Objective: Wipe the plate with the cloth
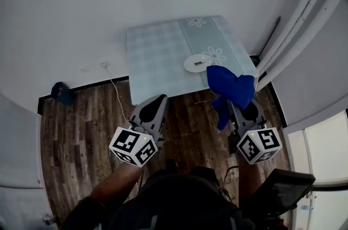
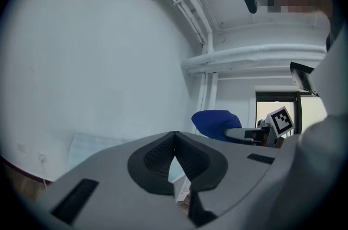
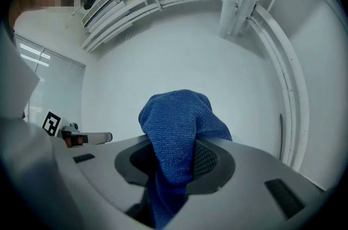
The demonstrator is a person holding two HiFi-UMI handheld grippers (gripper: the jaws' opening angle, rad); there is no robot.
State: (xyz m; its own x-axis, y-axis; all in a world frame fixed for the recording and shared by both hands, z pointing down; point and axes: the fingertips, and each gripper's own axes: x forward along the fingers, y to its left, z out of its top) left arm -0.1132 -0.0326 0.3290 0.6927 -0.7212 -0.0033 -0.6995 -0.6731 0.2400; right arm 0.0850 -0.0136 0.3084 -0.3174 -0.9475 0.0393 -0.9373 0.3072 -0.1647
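- Blue fluffy cloth point(image 1: 232, 87) is pinched in the right tool point(image 3: 175, 161). The two grey jaws squeeze its middle, so one bunch sticks up and a tail hangs down. Held tight like that, I think it will not drop on the way to the plate.
- The left tool point(image 2: 174, 139) is closed with nothing in it. It hangs over the floor near the bench edge, maybe ready to hold the plate steady.
- The small round white plate point(image 1: 197, 63) lies flat on the low bench with the pale checked and flowered cover point(image 1: 155, 55), close to the near right corner. A tiny dark bit sits on it, too small to tell what.
- The cloth is up in the air, near the plate but not touching it, so the wiping has not begun.
- Nothing stands between the cloth and the plate.
- Below is a brown wooden floor point(image 1: 81, 131) with a thin white cable point(image 1: 116, 92) and a little blue thing point(image 1: 61, 92) by the wall.
- Long white pipes point(image 1: 304, 22) run just beside the bench on the right, so the right tool has less room there.
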